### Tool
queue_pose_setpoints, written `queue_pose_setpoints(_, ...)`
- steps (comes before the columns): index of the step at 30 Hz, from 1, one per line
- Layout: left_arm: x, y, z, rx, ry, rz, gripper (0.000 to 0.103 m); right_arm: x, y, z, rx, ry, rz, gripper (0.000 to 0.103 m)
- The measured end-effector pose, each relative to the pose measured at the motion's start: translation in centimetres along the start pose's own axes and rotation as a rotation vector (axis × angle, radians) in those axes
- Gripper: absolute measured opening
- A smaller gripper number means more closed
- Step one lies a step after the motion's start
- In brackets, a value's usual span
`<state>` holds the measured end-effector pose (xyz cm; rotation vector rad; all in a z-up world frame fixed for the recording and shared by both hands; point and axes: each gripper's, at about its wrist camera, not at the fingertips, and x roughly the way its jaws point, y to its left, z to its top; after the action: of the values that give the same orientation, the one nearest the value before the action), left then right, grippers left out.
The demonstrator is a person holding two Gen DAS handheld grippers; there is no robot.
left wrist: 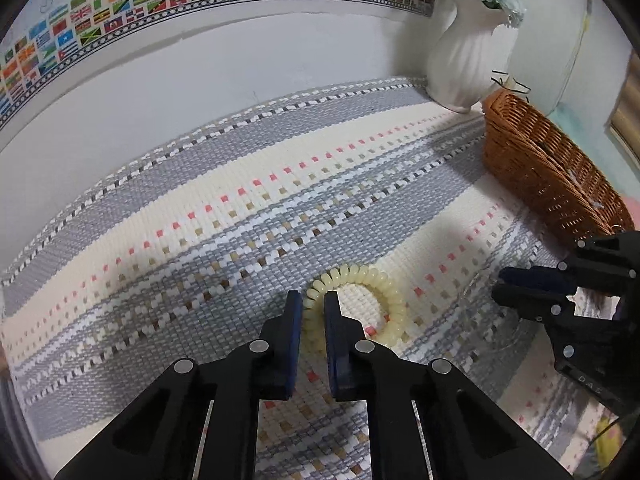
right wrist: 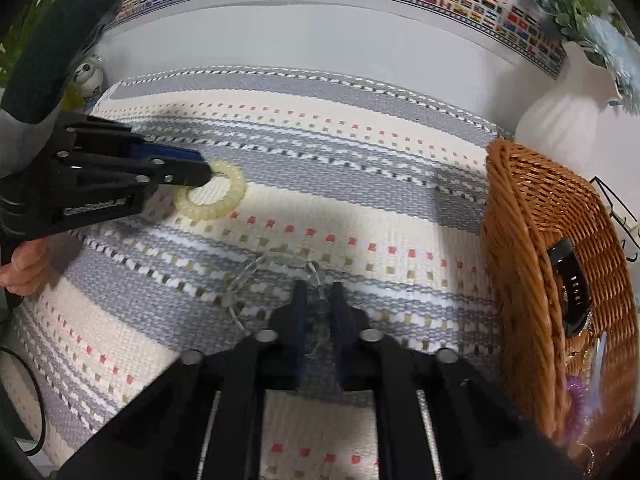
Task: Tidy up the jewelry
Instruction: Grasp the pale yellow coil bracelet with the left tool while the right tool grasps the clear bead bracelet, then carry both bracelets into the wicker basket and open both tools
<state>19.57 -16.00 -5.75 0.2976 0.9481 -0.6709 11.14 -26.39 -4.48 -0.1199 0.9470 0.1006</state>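
Left gripper point(left wrist: 313, 300) is clenched on the near-left arc of the cream bead bracelet point(left wrist: 384, 280) — the rest of the loop lies flat on the woven mat point(left wrist: 200, 216) ahead and to its right. Right gripper point(right wrist: 320, 292) is clamped on a clear bead bracelet point(right wrist: 248, 276), hard to make out; its loop trails ahead-left of the fingertips on the mat. Neither piece looks lifted yet. Wicker basket point(right wrist: 520, 240) sits to the right of both grippers, just beside the white vase point(left wrist: 460, 60). It already holds a black band point(right wrist: 572, 292) and a purple coil point(right wrist: 576, 392) — so sorting looks partly done. Left: lift both bracelets and carry them right into the basket.
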Motion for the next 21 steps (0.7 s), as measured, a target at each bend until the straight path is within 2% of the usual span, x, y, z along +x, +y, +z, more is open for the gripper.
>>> queue_pose_setpoints(4,-0.7,0.8,-0.3,-0.027,0.000,-0.015,0.010,-0.4,0.0,-0.5,0.000,0.008,0.002,0.008)
queue_pose_setpoints(9,-2.9,1.0,-1.1,-0.082,-0.038,-0.083,0.010,-1.5,-0.1,-1.5,0.001,0.010,0.008,0.008)
queue_pose_setpoints(14,-5.3,0.0,-2.2,-0.077,-0.077,-0.102,0.010,-4.0,-0.4,-2.0,0.004,-0.030,-0.002,0.008)
queue_pose_setpoints(21,-7.8,-1.8,-2.0,-0.072,-0.117,-0.110,0.010,-7.7,-1.1,-2.1,0.016,-0.085,-0.023,0.008)
